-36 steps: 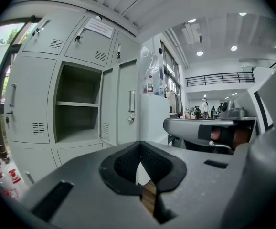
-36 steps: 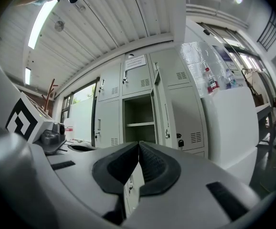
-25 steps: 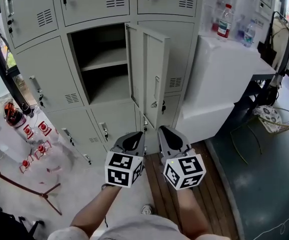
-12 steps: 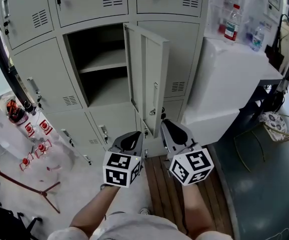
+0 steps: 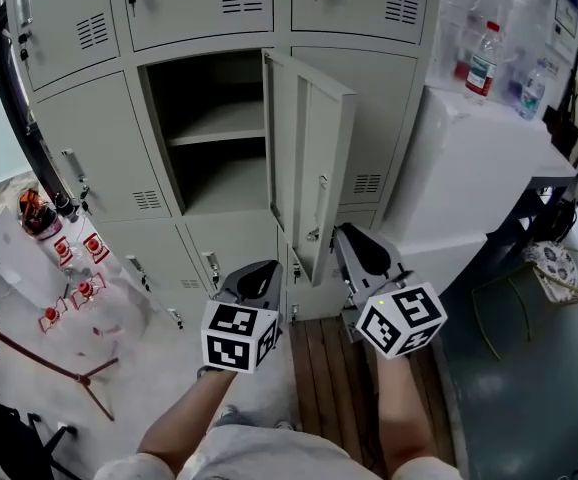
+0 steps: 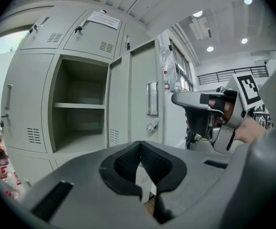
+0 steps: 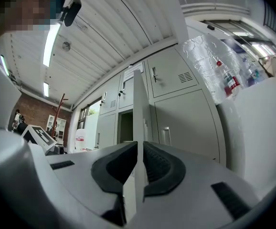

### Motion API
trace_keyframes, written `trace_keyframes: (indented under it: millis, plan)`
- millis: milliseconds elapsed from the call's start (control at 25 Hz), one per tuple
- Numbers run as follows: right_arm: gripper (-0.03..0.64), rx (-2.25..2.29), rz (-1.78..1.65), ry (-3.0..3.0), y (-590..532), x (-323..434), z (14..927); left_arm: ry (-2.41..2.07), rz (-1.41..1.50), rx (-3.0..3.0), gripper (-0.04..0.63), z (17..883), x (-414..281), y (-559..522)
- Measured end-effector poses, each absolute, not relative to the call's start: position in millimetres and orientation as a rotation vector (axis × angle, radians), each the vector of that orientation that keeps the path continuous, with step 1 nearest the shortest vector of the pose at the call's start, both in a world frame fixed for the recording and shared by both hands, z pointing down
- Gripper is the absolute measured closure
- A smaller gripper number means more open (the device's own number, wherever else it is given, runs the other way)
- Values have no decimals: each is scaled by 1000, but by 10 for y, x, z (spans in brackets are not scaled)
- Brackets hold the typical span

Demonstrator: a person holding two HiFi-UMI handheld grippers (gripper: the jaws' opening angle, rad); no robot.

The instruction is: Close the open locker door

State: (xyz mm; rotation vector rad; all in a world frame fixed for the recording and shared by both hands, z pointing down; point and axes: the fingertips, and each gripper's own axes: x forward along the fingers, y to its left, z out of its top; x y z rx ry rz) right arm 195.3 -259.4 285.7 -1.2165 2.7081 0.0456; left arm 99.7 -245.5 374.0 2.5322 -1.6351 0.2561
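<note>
Head view: locker door [image 5: 314,158] stands open, right gripper [image 5: 343,232] clenched, empty, just beside door's lower edge; left gripper [image 5: 257,268] also clenched, empty.

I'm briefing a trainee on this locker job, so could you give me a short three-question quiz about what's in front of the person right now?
1. True or false: the open locker door sits flush with the neighbouring doors.
2. Which gripper is nearer that door's handle edge? A) the person's left B) the person's right C) neither is in view
3. How many shelves divide the open compartment?
Key: 1 false, it stands swung out. 2 B, the right gripper. 3 one shelf.
</note>
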Motion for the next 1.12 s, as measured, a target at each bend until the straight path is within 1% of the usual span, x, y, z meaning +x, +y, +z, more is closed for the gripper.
trace_keyframes:
  millis: [120,240,600,1120]
  plan:
    - [570,-1182,55,2734,-2640,1910,2838,-1637,253,2528,589,3752,982,-2499]
    - [562,-1159,59,2749,-2694,1866,2830,-1635,251,2520,589,3777,957,-2547]
    - [507,-1061,46,2784,-2750,1774,2839,-1628,242,2515,589,3815,899,-2636]
    - [465,-852,70,2845,-2645,1326,2826,-1681,239,2458,589,3885,610,-2605]
